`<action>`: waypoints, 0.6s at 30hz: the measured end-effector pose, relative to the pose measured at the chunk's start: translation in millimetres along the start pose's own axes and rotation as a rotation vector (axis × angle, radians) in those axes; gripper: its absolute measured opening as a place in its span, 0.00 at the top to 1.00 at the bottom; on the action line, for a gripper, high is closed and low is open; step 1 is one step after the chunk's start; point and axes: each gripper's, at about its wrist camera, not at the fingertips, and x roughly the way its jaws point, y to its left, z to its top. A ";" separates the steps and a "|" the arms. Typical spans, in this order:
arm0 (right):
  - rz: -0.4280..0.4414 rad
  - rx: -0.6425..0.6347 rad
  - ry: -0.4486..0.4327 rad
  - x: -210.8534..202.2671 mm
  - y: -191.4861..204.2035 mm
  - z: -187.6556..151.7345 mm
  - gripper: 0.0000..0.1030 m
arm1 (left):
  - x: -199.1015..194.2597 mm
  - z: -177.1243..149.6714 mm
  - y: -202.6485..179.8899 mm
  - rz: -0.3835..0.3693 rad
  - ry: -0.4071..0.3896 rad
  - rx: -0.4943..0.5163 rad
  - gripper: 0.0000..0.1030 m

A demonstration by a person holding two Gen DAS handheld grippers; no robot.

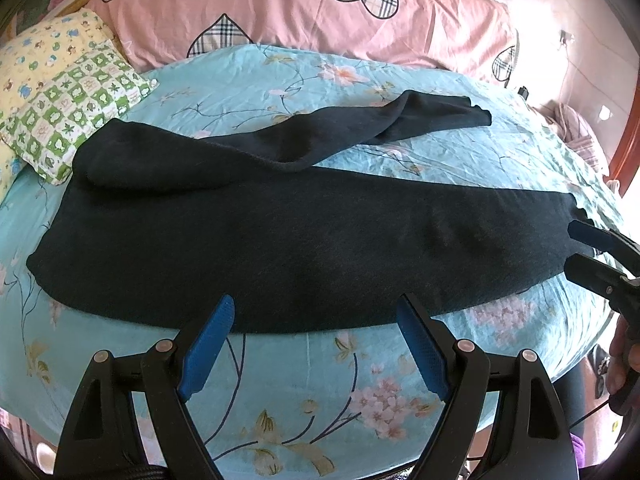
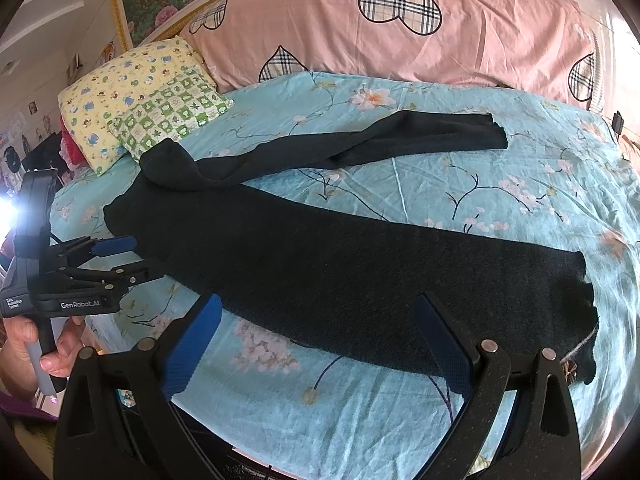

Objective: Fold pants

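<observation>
My left gripper (image 1: 316,308) has its blue-padded fingers (image 1: 208,344) spread wide, holding nothing. It hovers above the near edge of the bed, its tips right at the near hem line of the dark pants (image 1: 280,240); I cannot tell whether the tips touch the cloth. My right gripper (image 2: 320,308) is likewise spread wide and empty, its blue pads (image 2: 192,348) framing the near leg toward the cuff end.

From the left wrist camera I see the right gripper (image 1: 576,248) at the far right, side-on by the ragged cuff; from the right wrist camera the left gripper (image 2: 136,256) shows at the far left by the waist end of the pants (image 2: 340,276), with my hand (image 2: 36,344) on its handle.

The pants lie on the turquoise floral bedsheet (image 1: 304,392), waist to the left and legs running to the right. The near leg lies flat and straight along the bed's front edge. The far leg angles away toward the back, twisted and rumpled, its cuff well apart from the near cuff, with sheet showing between the two legs.

Beyond the waist sit a green checked pillow (image 1: 76,116) and a yellow printed pillow (image 1: 40,52), the green one overlapping the yellow. A pink quilt with plaid hearts (image 1: 304,12) lies along the back of the bed.
</observation>
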 end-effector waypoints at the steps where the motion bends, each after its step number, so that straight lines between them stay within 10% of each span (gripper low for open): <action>1: 0.000 0.001 -0.002 0.1 -0.3 0.2 0.06 | 0.6 1.3 -0.5 0.000 0.001 0.003 0.19; 18: -0.028 0.041 -0.025 5.9 -29.3 21.4 0.06 | 18.2 43.1 -14.9 0.012 -0.010 0.063 0.19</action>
